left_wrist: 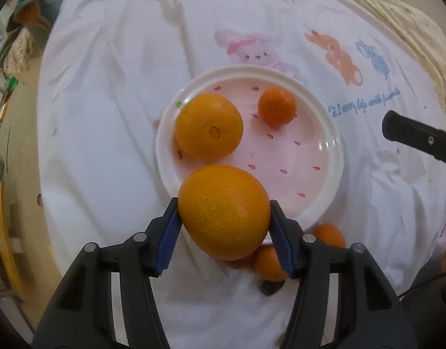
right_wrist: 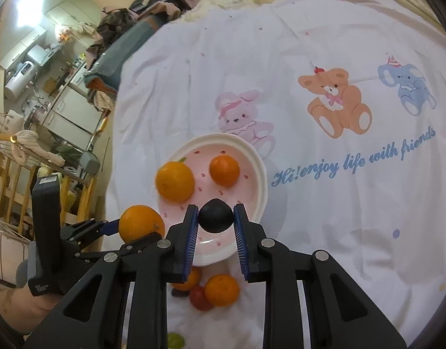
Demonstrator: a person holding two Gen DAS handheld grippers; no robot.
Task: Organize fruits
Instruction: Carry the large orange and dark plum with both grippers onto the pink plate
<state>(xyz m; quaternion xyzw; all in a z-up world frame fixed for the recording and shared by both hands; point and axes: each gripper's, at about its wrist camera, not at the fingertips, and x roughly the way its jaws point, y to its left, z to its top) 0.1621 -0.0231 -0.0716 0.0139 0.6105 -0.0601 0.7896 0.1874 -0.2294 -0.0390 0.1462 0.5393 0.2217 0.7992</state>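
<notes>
My left gripper (left_wrist: 223, 206) is shut on a large orange (left_wrist: 223, 212), held just above the near rim of a pink plate with a white rim (left_wrist: 336, 145). Another large orange (left_wrist: 210, 125) and a small mandarin (left_wrist: 277, 105) lie on that plate. In the right wrist view my right gripper (right_wrist: 215, 208) is shut on a small dark round fruit (right_wrist: 215, 216) over the plate's (right_wrist: 260, 174) near side. The left gripper (right_wrist: 138, 229) with its orange (right_wrist: 141, 223) shows at the left.
Loose on the white printed sheet (right_wrist: 325, 43) in front of the plate lie two mandarins (right_wrist: 222, 289) (right_wrist: 188, 280), a red fruit (right_wrist: 200, 298) and a green grape (right_wrist: 175, 340). A person's hand (right_wrist: 22, 305) holds the left tool. Cluttered furniture stands beyond the left edge.
</notes>
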